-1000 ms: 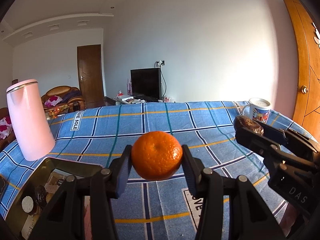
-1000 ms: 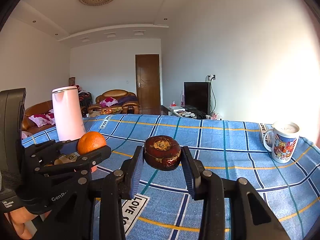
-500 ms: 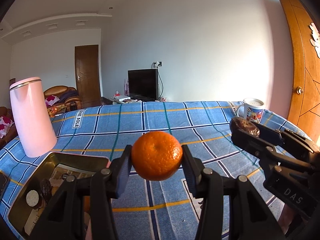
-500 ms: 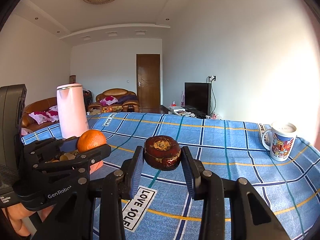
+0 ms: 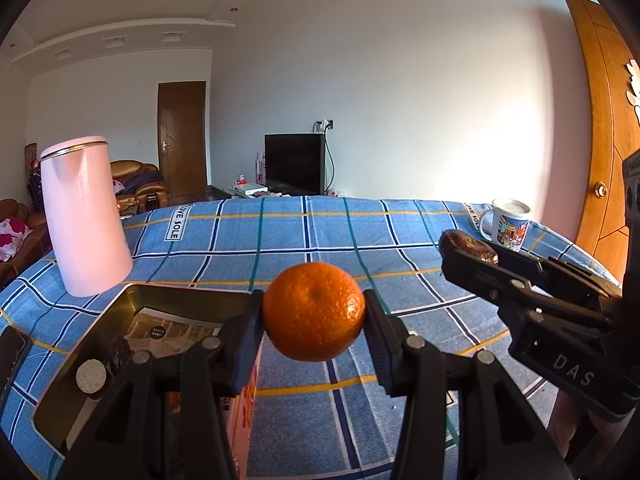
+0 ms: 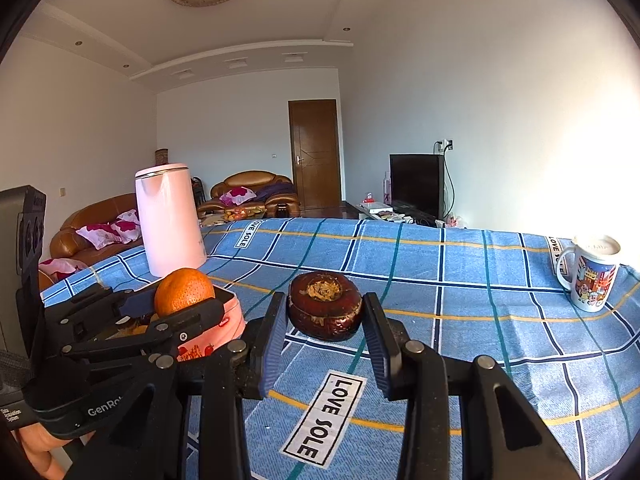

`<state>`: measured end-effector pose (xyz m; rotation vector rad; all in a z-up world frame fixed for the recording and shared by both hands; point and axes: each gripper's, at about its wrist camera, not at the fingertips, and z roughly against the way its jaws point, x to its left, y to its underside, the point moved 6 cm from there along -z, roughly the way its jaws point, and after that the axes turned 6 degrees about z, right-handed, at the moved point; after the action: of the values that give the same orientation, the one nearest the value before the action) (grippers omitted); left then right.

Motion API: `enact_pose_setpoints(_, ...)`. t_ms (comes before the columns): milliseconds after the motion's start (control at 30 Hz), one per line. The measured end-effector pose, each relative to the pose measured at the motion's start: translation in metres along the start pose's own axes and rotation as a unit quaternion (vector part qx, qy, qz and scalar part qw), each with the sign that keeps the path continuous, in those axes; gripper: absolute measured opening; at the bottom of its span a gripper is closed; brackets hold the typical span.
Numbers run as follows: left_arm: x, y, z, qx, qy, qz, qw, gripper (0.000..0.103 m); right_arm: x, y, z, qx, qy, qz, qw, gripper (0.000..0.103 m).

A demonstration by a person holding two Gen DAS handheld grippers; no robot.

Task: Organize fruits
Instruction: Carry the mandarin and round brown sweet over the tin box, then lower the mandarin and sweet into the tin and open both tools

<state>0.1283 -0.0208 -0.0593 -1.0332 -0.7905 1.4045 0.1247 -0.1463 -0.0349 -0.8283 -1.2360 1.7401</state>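
A: Nearest first. Left gripper (image 5: pixel 314 320) is clamped on the orange (image 5: pixel 314 316), one pad on each flank, fruit clear of the blue checked cloth (image 5: pixel 400 248). Held at its widest part, so it likely cannot roll out.

B: And the right?

A: Right gripper (image 6: pixel 324 316) is closed on the dark brown fruit (image 6: pixel 325 310), a flattened round thing with a dried crown facing up; I cannot name the kind. Also lifted off the cloth. Pads bear on its sides, probably because the flat top and bottom give no purchase.

B: Position of each over the table?

A: Orange hangs just past the right rim of the metal tray (image 5: pixel 120 300), which sits at the near left corner. The tray already holds a dark piece and a white round disc. The brown fruit is further right, over the middle near edge. The two grippers sit side by side, apart, not touching.

B: Judgement?

A: Tray looks like the collecting place; both fruits are carried high to clear its wall. Not yet dropped.

B: Further back?

A: Pink kettle (image 5: pixel 86 216) just behind the tray, left edge. Printed mug (image 6: pixel 592 272) at the far right corner, well away from both.
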Motion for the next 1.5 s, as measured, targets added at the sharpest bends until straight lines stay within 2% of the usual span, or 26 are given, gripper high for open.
enact_pose_setpoints(267,0.023,0.0,0.012,0.002,-0.01,0.007,0.9999,0.05,0.023,-0.014,-0.009,0.001,-0.034,-0.002,0.999,0.04)
enact_pose_setpoints(867,0.124,-0.001,0.036,0.013,-0.09,0.056,0.9943,0.05,0.12,-0.034,-0.052,0.031,-0.111,0.049,0.992,0.04)
enact_pose_setpoints(1133,0.145,0.01,0.041,0.027,-0.108,0.063,0.9918,0.05,0.154,-0.022,-0.08,0.074,-0.135,0.058,0.986,0.04)
enact_pose_setpoints(1500,0.153,0.026,0.048,0.041,-0.115,0.06,0.9908,0.05,0.167,0.007,-0.11,0.135,-0.15,0.04,0.979,0.04)
